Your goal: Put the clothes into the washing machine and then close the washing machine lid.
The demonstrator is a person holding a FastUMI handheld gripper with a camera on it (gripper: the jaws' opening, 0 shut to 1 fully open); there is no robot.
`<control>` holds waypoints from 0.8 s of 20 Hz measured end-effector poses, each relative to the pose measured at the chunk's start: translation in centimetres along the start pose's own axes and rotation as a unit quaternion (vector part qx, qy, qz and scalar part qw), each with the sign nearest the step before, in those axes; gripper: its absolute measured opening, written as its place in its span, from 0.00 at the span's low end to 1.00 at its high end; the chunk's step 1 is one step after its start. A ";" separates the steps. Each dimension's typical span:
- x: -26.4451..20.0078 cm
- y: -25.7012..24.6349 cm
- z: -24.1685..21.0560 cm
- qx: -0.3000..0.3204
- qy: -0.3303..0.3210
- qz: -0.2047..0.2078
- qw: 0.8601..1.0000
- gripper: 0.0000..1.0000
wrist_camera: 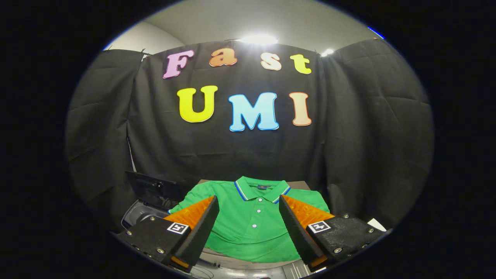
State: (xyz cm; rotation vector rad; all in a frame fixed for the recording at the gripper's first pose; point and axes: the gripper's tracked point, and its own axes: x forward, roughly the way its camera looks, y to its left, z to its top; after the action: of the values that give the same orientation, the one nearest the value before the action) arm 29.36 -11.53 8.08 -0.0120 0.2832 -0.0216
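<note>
Spread wide at the bottom of the frame, the gripper [248,224] holds nothing, its fingers level and aimed straight at the green short-sleeved polo shirt [250,224] lying flat just ahead. Nothing is done yet: the shirt is unloaded. Lower left, what looks like the washing machine's open tub [135,215] sits under its raised dark lid [153,188].
</note>
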 end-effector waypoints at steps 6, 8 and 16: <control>4.2 0.0 -1.3 -0.007 0.045 0.009 0.999 0.96; 5.5 -0.2 -1.9 -0.007 0.060 0.012 0.998 0.96; 9.1 -0.3 -5.4 -0.010 0.134 0.027 0.991 0.96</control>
State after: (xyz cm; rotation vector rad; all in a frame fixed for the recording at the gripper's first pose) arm 36.58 -12.07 0.39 -0.0212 0.5531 0.0345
